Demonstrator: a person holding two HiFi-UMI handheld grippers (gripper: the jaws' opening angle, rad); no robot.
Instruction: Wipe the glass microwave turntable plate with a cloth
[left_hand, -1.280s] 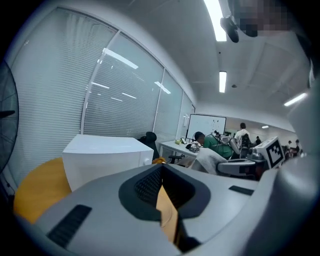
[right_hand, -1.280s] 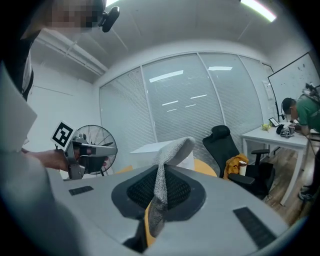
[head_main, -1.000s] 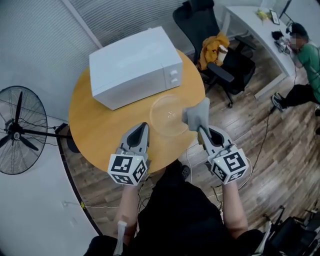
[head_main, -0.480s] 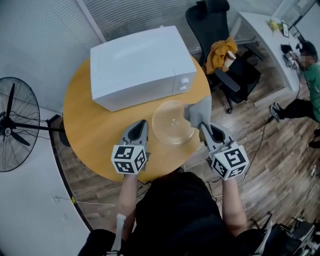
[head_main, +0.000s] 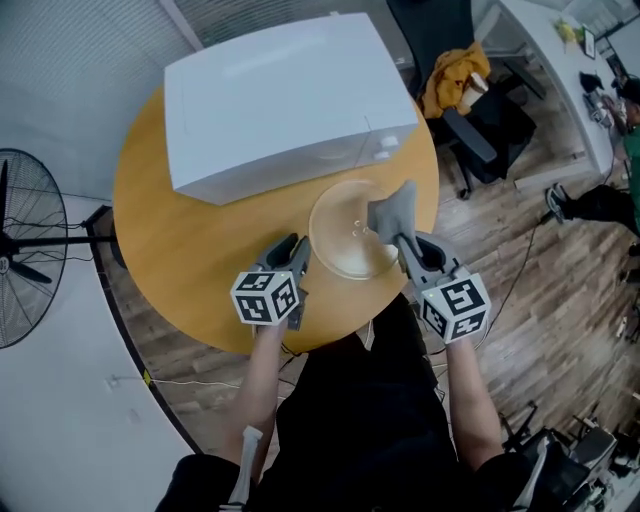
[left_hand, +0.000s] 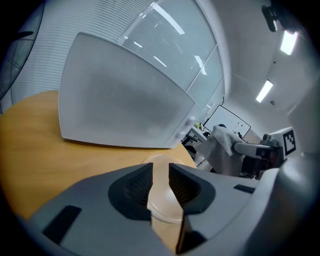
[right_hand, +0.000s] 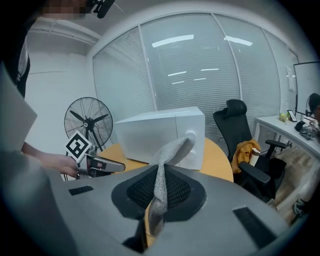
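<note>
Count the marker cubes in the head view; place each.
2. One cube rides the left gripper, over the table's near edge; the other rides the right gripper, past that edge. None looks hidden.

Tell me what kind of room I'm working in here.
Most likely an open office: there is a black swivel chair near a white desk, slatted blinds across glass walls, and a microwave on a round wooden table.

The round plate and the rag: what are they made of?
The plate looks like clear glass, smooth and glossy: the orange table shows through it. The rag looks like soft grey woven cloth: it flops limply, with a fine weave showing.
</note>
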